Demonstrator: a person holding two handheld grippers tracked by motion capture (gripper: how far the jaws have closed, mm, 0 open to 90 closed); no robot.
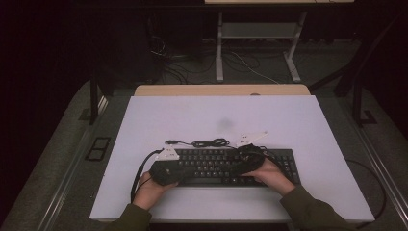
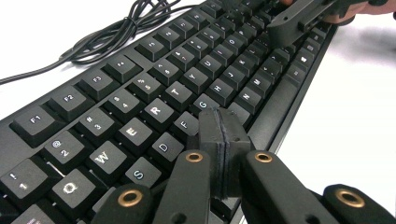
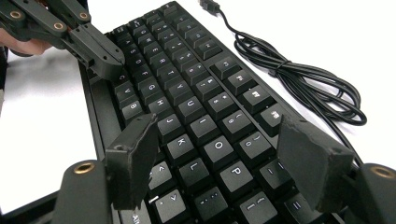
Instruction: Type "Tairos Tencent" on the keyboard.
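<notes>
A black keyboard [image 1: 216, 166] lies near the front of the white table [image 1: 221, 115], its keys lettered in white. My left gripper [image 2: 223, 135] is shut with nothing between its jaws, and its tip is low over the keys near F and G [image 2: 202, 103]. From the right gripper view that same left gripper [image 3: 109, 63] slants down onto the bottom letter row. My right gripper [image 3: 219, 140] is open, its two pads [image 3: 133, 154] standing apart above the K, L, O and P keys. It holds nothing. A hand grips each tool.
The keyboard's black cable [image 1: 211, 143] lies in a loose coil on the table just behind it, ending in a USB plug [image 3: 208, 4]. Bare white table surrounds the keyboard. On the floor beyond stand a desk frame [image 1: 260, 43] and some wires.
</notes>
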